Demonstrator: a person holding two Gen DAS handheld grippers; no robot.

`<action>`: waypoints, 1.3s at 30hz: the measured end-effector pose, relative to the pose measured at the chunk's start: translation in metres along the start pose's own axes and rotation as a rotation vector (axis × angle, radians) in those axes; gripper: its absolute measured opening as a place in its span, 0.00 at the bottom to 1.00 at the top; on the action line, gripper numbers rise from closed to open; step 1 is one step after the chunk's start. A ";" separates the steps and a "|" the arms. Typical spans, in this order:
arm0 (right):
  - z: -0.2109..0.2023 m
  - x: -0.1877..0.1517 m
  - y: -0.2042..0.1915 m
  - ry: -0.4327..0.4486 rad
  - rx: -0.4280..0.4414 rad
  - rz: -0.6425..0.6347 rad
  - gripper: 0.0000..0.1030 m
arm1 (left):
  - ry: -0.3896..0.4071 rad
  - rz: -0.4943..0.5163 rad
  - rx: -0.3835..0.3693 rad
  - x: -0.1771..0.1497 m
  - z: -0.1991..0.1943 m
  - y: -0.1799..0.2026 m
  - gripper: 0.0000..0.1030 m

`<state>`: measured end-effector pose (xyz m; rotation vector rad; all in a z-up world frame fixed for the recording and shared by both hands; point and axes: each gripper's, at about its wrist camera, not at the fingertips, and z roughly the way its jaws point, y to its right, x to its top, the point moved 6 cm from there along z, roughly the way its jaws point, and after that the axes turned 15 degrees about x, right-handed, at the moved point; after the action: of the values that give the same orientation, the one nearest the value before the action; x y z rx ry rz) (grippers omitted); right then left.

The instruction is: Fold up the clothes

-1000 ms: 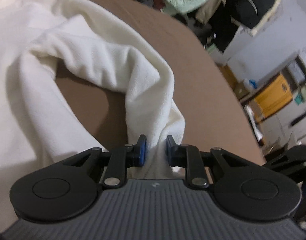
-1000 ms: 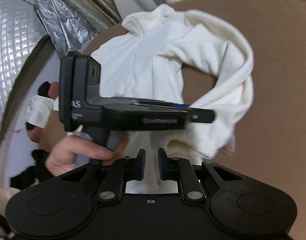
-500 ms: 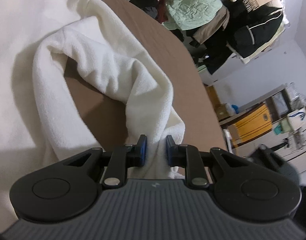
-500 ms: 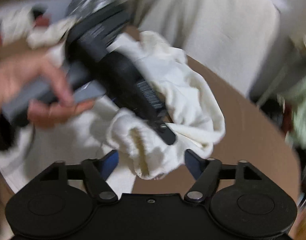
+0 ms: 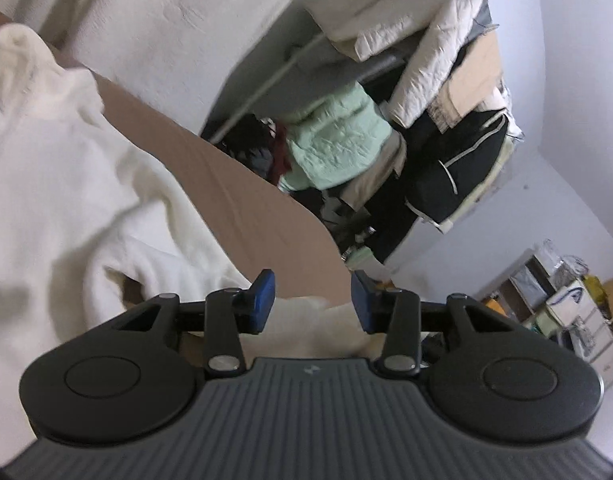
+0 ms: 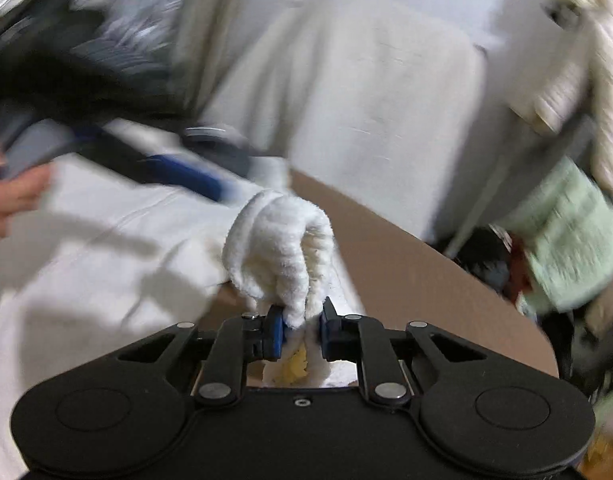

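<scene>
A cream fleece garment (image 5: 66, 184) lies on the brown table (image 5: 242, 208). My left gripper (image 5: 312, 300) is open, its blue pads apart, with a bit of the fleece lying loose below and between them. In the right wrist view my right gripper (image 6: 302, 330) is shut on a bunched cuff of the fleece sleeve (image 6: 278, 248), which stands up in front of the pads. The left gripper also shows blurred at the upper left of the right wrist view (image 6: 178, 172), with the holding hand at the left edge.
A pile of jackets, pale green (image 5: 334, 144), black and cream, hangs beyond the table's far edge. Shelves with boxes (image 5: 566, 300) stand at the right. A large pale cloth (image 6: 370, 92) hangs behind the table.
My left gripper has opened and let go of the fleece sleeve and tilted upward. My right gripper, open half a second ago, has closed on the bunched sleeve cuff.
</scene>
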<state>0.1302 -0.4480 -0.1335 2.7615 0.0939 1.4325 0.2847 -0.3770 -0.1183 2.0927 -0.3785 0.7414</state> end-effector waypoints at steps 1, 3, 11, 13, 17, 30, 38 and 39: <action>-0.006 0.004 0.014 0.023 -0.009 0.054 0.18 | -0.005 0.004 0.028 -0.002 0.004 -0.006 0.40; -0.016 0.007 0.060 0.071 -0.019 0.240 0.18 | -0.020 0.011 0.107 -0.007 0.015 -0.022 0.40; -0.016 -0.099 0.237 0.011 -0.151 1.022 0.18 | -0.014 0.067 0.300 -0.012 0.049 -0.058 0.37; -0.011 -0.145 0.261 -0.033 -0.159 1.152 0.18 | -0.013 0.096 0.307 -0.010 0.051 -0.059 0.37; -0.004 -0.199 0.276 0.000 -0.048 1.358 0.18 | -0.038 0.193 0.329 0.000 0.070 -0.051 0.37; 0.049 -0.131 0.359 0.018 -0.151 1.084 0.26 | -0.126 0.361 0.341 0.014 0.159 -0.012 0.40; 0.045 -0.156 0.370 -0.018 -0.198 1.011 0.55 | -0.200 0.453 0.364 -0.018 0.176 -0.014 0.40; 0.036 -0.157 0.368 0.016 -0.208 0.988 0.56 | -0.205 0.462 0.359 -0.020 0.175 -0.014 0.40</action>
<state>0.0839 -0.8252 -0.2624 2.6707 -1.4931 1.4253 0.3408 -0.5109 -0.2183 2.4609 -0.9227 0.9134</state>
